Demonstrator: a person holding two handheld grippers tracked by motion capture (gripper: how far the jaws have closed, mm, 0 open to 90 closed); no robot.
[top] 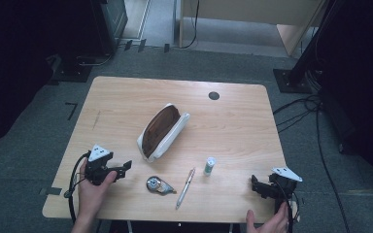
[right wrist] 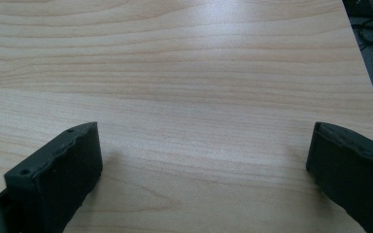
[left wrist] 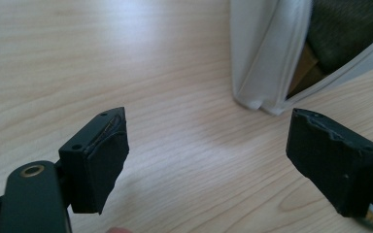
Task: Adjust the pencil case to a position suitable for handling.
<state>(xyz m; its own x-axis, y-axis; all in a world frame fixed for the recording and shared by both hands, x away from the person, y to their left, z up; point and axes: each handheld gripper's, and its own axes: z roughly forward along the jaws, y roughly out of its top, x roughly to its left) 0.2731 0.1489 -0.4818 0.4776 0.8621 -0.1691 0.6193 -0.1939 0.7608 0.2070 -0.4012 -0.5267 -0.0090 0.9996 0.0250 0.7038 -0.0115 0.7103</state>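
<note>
We hold our left gripper (top: 126, 167) near the surface's (top: 126, 97) front-left edge, jaws wide and empty, the open pouch (top: 161, 131) just ahead. Our right gripper (top: 256, 187) rests front-right, jaws wide, empty. Tape dispenser (top: 158, 185), pen (top: 185, 187) and tube (top: 209, 166) lie between.

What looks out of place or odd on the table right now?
Nothing is spilled or damaged. The white pencil case lies at a slant, unzipped and gaping, while the pen, correction tape and small tube lie loose outside it.

Overhead view faces table (top: 126, 97); gripper views skim it close
</note>
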